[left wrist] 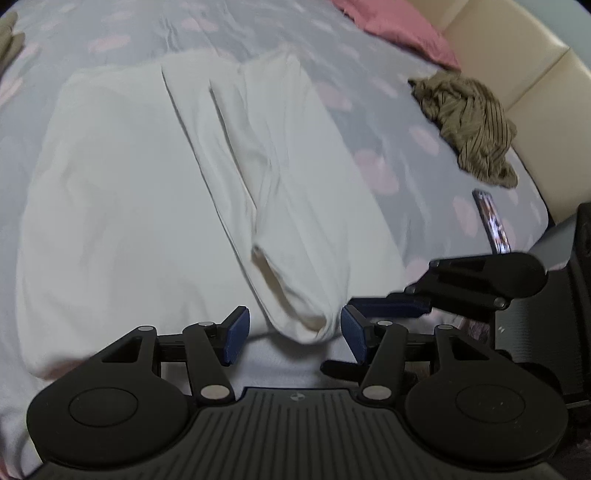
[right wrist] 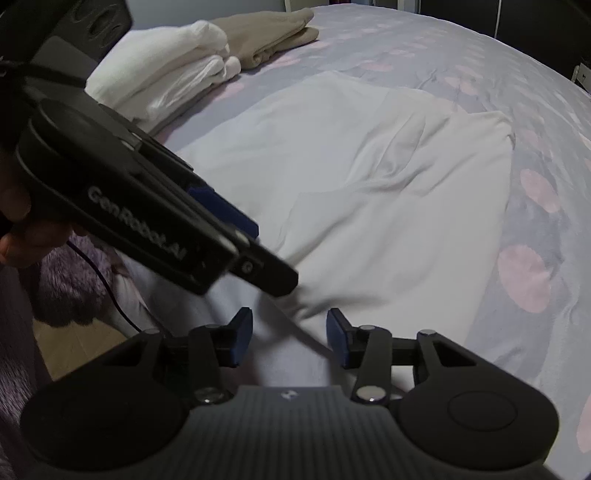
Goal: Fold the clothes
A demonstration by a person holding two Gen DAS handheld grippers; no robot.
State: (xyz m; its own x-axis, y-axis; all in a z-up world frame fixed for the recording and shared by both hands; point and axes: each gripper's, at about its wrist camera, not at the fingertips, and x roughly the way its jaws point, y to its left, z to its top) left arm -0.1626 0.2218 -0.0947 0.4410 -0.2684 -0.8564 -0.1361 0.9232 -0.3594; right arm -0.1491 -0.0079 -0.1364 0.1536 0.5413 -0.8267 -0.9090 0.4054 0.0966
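White garment (left wrist: 155, 192): spread on the bed (left wrist: 369, 122), partly folded lengthwise, two long creases running away from the camera; its near rounded end lies between the left tool's pads, its far edge blurred. Left tool (left wrist: 295, 334): jaws apart, blue pads (left wrist: 236, 336) clear of the cloth on both sides, nothing gripped; seen from the right wrist, its tip hides the cloth directly under it, so contact there cannot be told. Right tool (right wrist: 290, 338): jaws apart, a raised fold edge of the garment running between the pads without either pressing on it; in the left wrist view only one arm and one pad show, the rest cut off at the frame edge. Hand (right wrist: 18, 236): partly seen, dark, at the left tool's grip. Brown striped cloth (left wrist: 469, 125): crumpled near the bed's far right edge. Phone (left wrist: 493, 221): flat on the bed, screen detail unreadable. Pink cloth (left wrist: 395, 26): cropped at the top. Folded white stack (right wrist: 162, 74) and folded tan piece (right wrist: 266, 33): side by side at the bed's far left, touching. Bedspread: grey with pink blotches, pattern smeared by blur.
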